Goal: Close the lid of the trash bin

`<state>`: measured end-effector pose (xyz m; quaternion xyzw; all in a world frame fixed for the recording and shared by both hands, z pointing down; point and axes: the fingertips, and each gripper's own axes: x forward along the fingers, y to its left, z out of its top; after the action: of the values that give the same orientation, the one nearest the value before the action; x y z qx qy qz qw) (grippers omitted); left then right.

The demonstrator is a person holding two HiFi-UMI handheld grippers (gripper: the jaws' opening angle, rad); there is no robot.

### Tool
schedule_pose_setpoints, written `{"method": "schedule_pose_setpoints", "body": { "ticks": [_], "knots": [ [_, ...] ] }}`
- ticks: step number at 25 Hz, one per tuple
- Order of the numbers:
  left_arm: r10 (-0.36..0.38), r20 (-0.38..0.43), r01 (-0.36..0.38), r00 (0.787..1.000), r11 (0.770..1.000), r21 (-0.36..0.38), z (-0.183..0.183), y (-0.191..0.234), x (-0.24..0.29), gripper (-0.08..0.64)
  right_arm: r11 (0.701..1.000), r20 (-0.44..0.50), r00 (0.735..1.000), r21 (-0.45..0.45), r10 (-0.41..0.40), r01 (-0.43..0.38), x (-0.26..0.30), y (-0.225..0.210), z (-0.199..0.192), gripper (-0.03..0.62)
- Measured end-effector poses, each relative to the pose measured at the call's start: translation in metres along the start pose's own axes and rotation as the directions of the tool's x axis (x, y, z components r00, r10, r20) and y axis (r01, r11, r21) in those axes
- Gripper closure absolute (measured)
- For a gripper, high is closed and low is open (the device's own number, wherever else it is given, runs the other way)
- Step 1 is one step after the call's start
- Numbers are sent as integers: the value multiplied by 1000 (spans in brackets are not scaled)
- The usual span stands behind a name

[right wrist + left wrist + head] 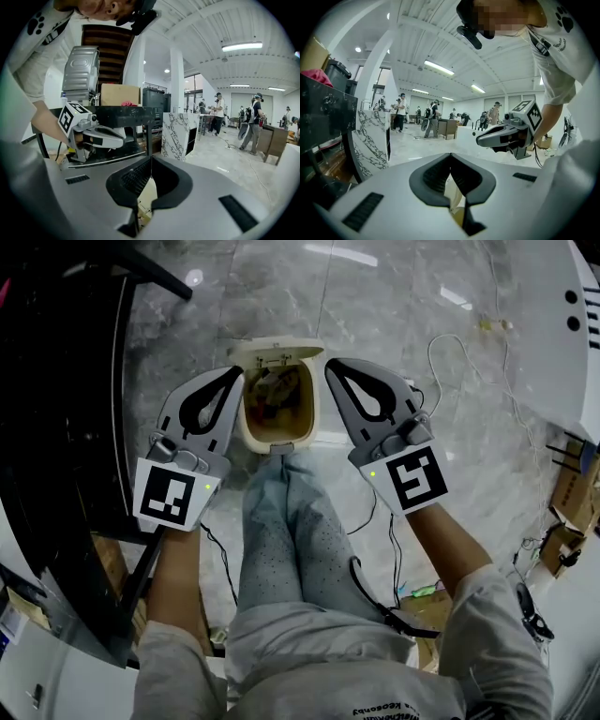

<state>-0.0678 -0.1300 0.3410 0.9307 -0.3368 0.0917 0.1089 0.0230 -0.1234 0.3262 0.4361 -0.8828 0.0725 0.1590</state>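
Closed, empty grey left gripper [233, 374] and right gripper [334, 366] flank an open cream plastic trash bin [313, 405] whose hinged lid [277, 354] looks light and stiff, probably needing only a nudge on its raised edge.

A glossy, grey marble-patterned floor [394, 296] carries a cream trash bin [278, 435] at the far centre with its lid [278, 354] tipped open, a thin white cable [431, 352] looping to its right, cardboard boxes [572, 488] at the right edge, and a black cable [223, 563] trailing nearer, to the left.
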Motion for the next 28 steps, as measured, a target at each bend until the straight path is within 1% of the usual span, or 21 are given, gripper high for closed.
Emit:
{"method": "schedule_pose_setpoints", "body": {
  "ticks": [7,15,18,21,25,28],
  "knots": [
    [-14,-36,16,999,999,41,-24,13,12,540,1000,-23,1000,-19,16,-16,15,-6,-20,560],
    [-32,-82,37,996,997,69,-50,18,26,538,996,-82,994,-35,74,-77,33,-7,-46,560],
    [-39,-119,48,992,996,73,-60,20,33,538,993,-121,987,-36,106,-111,40,-7,-58,560],
    [-55,-133,64,990,996,63,-65,22,37,538,988,-157,978,-48,140,-150,46,-5,-67,559],
    [-73,-163,86,984,994,74,-71,25,42,538,986,-193,969,-43,152,-163,52,-7,-74,558],
    [-73,-177,89,982,992,84,-74,29,46,537,983,-201,965,-42,168,-180,56,-9,-78,558]
  ]
}}
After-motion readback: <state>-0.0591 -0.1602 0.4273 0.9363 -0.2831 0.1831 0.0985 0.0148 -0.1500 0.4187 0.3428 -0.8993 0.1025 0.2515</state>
